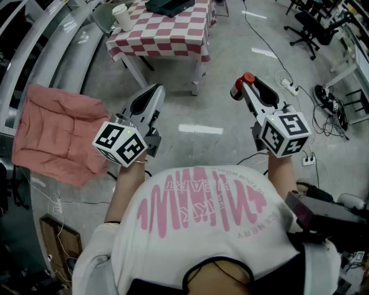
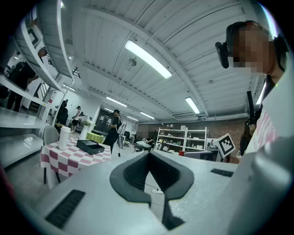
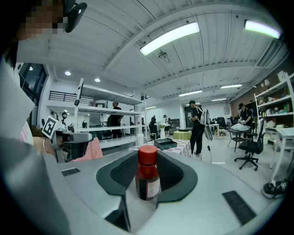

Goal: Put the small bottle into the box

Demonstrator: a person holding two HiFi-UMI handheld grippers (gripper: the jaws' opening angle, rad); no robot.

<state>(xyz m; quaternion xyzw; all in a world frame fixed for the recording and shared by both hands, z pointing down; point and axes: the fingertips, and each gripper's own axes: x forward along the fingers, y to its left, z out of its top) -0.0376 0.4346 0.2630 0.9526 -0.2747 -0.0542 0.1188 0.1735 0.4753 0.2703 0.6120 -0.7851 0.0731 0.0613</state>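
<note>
my right gripper (image 1: 249,91) has its jaws pinching the small bottle (image 3: 147,176) to carry it over to the box (image 1: 167,6) on the checkered surface (image 1: 173,34) ahead, left gripper (image 1: 151,95) jaws pressed together, empty.

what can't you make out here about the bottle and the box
- small bottle: the label print is too small to read in the right gripper view. In the head view it is tiny and partly behind the jaws of the right gripper.
- black box: it is too far and small in both gripper views to show what is inside. In the head view the top edge cuts it off.
</note>
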